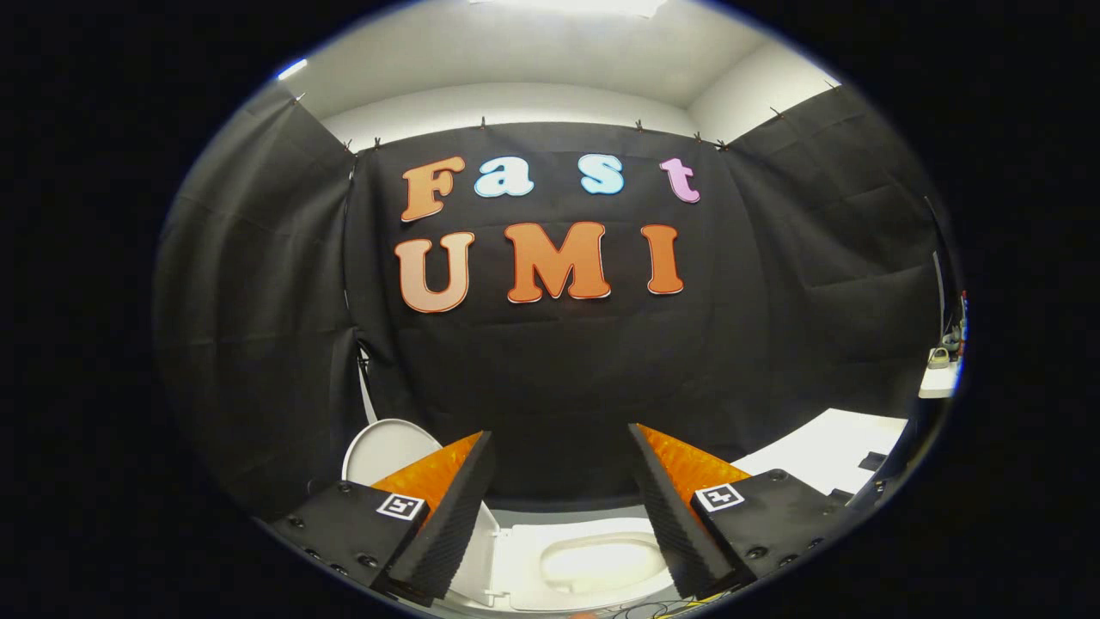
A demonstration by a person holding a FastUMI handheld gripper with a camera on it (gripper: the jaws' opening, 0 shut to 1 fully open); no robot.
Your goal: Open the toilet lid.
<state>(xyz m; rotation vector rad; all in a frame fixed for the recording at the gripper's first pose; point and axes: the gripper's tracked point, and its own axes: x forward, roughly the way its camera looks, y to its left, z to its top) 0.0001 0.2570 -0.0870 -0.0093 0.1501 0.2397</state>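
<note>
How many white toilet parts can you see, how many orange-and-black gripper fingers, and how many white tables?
White toilet parts: 2, the raised toilet lid and the toilet seat below the open gripper
Orange-and-black fingers: 2, one finger and the other finger, holding nothing
White tables: 1, the white table
Total: 5
</note>
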